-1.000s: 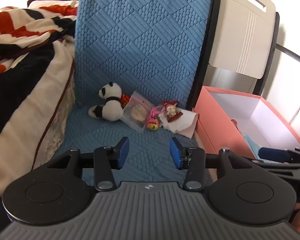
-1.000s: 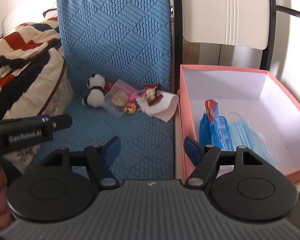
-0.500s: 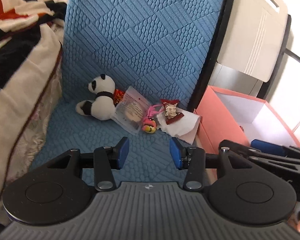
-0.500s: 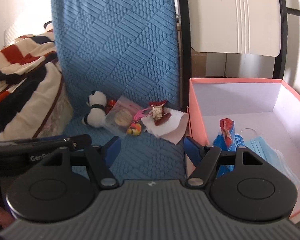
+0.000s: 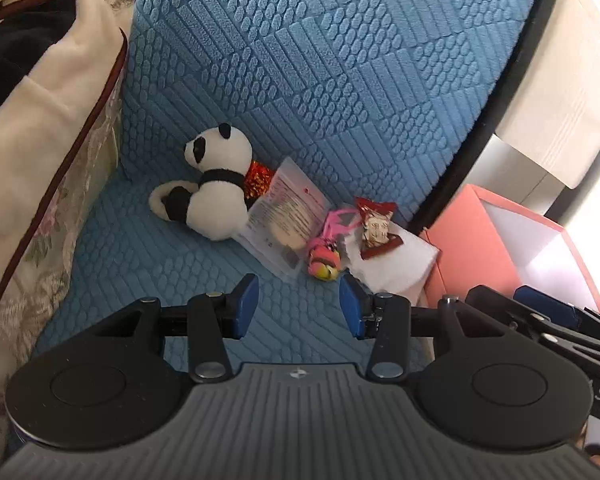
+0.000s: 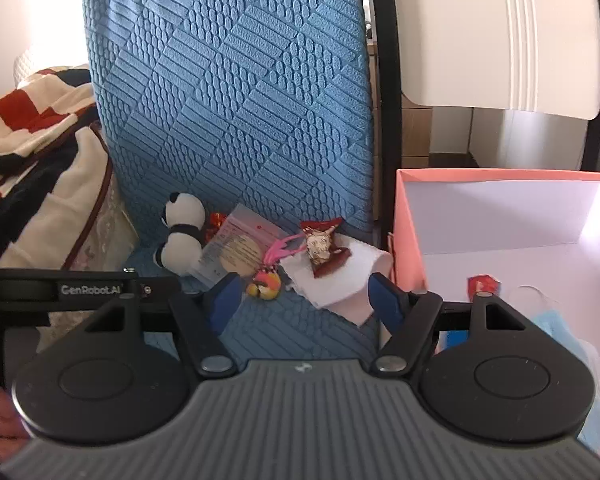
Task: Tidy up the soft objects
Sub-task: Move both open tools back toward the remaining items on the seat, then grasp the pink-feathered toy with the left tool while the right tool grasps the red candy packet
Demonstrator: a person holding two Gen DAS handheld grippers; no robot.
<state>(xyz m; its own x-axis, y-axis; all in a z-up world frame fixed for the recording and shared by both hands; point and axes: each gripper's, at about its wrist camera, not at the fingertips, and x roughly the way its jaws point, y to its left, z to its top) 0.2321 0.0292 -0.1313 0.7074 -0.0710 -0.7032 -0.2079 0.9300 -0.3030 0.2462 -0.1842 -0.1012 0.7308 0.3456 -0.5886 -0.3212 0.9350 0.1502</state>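
A plush panda (image 5: 216, 200) (image 6: 180, 240) lies at the back of the blue quilted seat (image 5: 140, 280). Beside it lie a clear plastic pouch (image 5: 288, 220) (image 6: 236, 248), a pink and yellow charm (image 5: 324, 258) (image 6: 265, 280), and a red wrapped sweet (image 5: 376, 226) (image 6: 322, 246) on a white tissue (image 5: 400, 264) (image 6: 340, 280). My left gripper (image 5: 299, 312) is open and empty, just short of the charm. My right gripper (image 6: 304, 300) is open and empty, its fingers either side of the charm and tissue. A pink box (image 6: 500, 216) (image 5: 500, 248) stands to the right.
The box holds a blue face mask (image 6: 560, 320) and a red packet (image 6: 482, 284). A striped blanket (image 6: 28, 128) (image 5: 40, 80) is heaped on the left. The blue backrest (image 6: 240, 100) rises behind the objects. A white chair back (image 6: 500, 32) stands behind the box.
Both grippers have moved forward toward the pile on the seat. The objects now look larger and closer. Both stay open.
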